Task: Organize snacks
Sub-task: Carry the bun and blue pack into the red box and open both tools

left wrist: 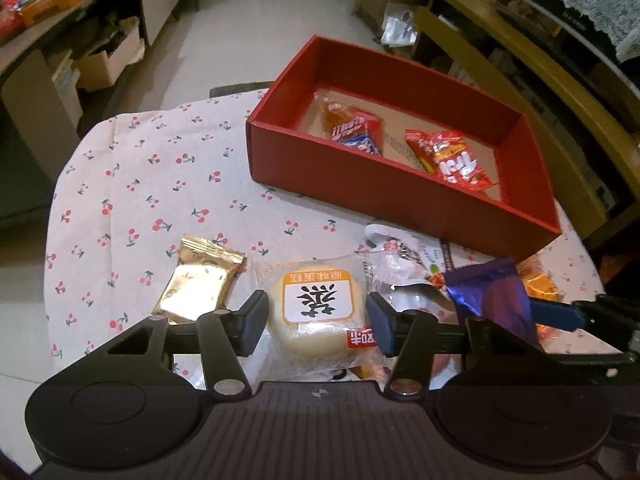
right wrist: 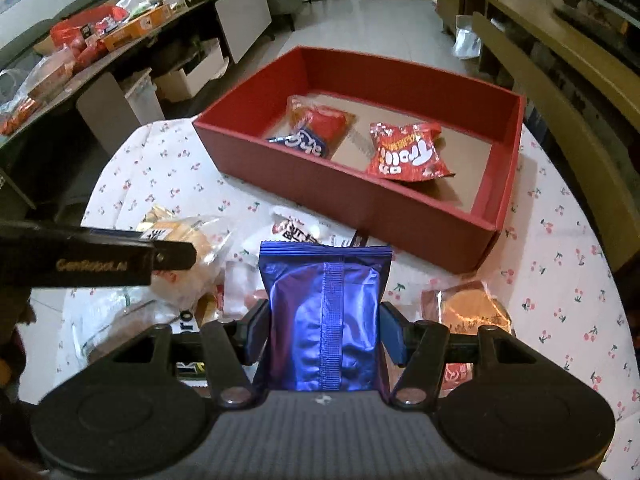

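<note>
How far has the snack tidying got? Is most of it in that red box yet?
Not most. Two packets lie in the red box: a red-and-blue one and a red gummy bag. In hand: the right tool grips a blue foil packet, and the left tool has closed around a wrapped round cake. Left on the cloth: a gold packet, an orange snack and several white wrappers.
</note>
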The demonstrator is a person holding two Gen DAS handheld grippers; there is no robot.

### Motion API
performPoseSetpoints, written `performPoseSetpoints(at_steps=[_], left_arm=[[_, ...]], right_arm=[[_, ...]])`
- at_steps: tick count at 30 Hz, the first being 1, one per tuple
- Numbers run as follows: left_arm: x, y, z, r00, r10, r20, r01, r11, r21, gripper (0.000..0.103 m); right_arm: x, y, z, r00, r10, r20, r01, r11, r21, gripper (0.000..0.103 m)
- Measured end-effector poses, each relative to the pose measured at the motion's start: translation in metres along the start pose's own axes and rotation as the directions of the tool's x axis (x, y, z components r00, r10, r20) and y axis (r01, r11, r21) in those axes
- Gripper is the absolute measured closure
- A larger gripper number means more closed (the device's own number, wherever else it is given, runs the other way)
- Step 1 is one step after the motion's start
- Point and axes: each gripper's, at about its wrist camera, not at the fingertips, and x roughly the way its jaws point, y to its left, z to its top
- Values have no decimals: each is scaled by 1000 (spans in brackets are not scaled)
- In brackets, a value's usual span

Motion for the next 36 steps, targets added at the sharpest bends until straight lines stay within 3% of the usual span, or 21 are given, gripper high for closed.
performPoseSetpoints(at_steps=[15,28,36], left_arm=[[-23,-20,25,993,-69,96,69,998,6,42],[-24,-39,70,980,-58,188,56,998,17,43],[-5,-48,95,979,-54,198,51,999,20,43]], right_arm=[[-17,-9,40,992,-17,126,11,999,51,33],[-18,-32,88,977,-55,207,29,991,128,33],[-2,-50,110,974,-88,210,53,984,168,33]])
